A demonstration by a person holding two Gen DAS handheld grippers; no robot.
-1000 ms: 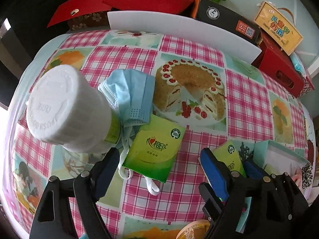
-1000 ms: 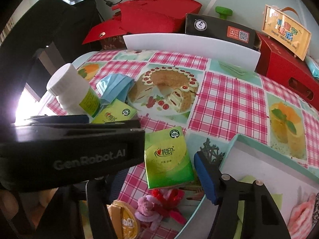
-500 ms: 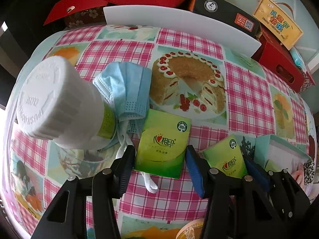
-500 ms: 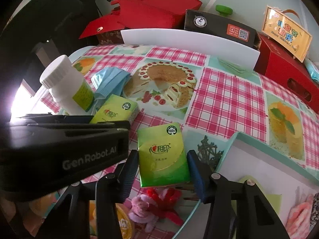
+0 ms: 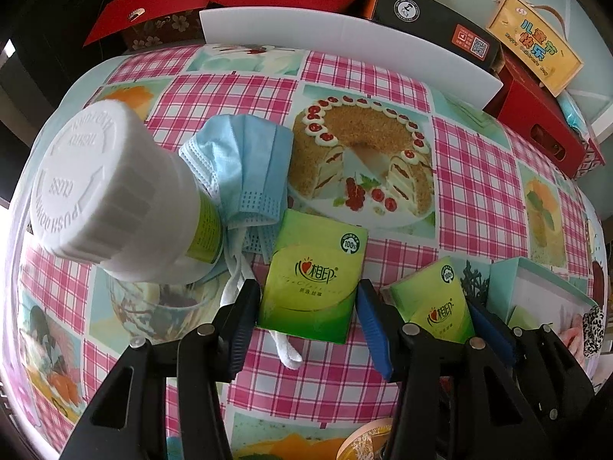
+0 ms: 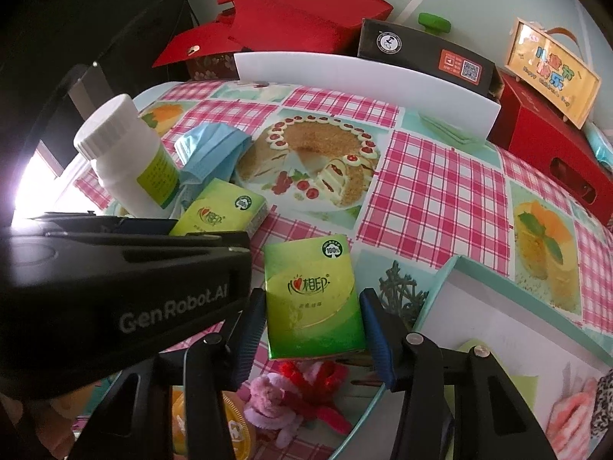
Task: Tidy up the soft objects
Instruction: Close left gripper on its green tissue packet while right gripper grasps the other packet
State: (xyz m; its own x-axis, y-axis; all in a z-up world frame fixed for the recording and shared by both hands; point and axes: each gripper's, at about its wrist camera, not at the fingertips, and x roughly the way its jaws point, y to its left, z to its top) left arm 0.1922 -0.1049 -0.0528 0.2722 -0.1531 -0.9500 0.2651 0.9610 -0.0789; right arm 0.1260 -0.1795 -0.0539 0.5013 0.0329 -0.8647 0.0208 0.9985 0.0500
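**Two Tissue Packs, One in Each Claw**

Two green tissue packs lie on my checked tablecloth [image 5: 475,176], and I have a claw round each. My left gripper [image 5: 306,312] pinches the left tissue pack [image 5: 314,280] by its near end, both blue pads pressed to its sides. That pack lies on the loose ear loops of a blue face mask [image 5: 249,168], which sits crumpled just beyond it, against a white pill bottle [image 5: 115,195] standing at the left. My right gripper [image 6: 312,329] pinches the right tissue pack [image 6: 314,295] the same way, pads tight on both long edges. Just right of this pack is the teal-rimmed box [image 6: 444,280], its corner close by. Near me, below the pack, a pink and red plush toy [image 6: 291,395] lies on the cloth. Red gift boxes [image 6: 306,11] crowd the far edge behind a white board [image 6: 364,73].
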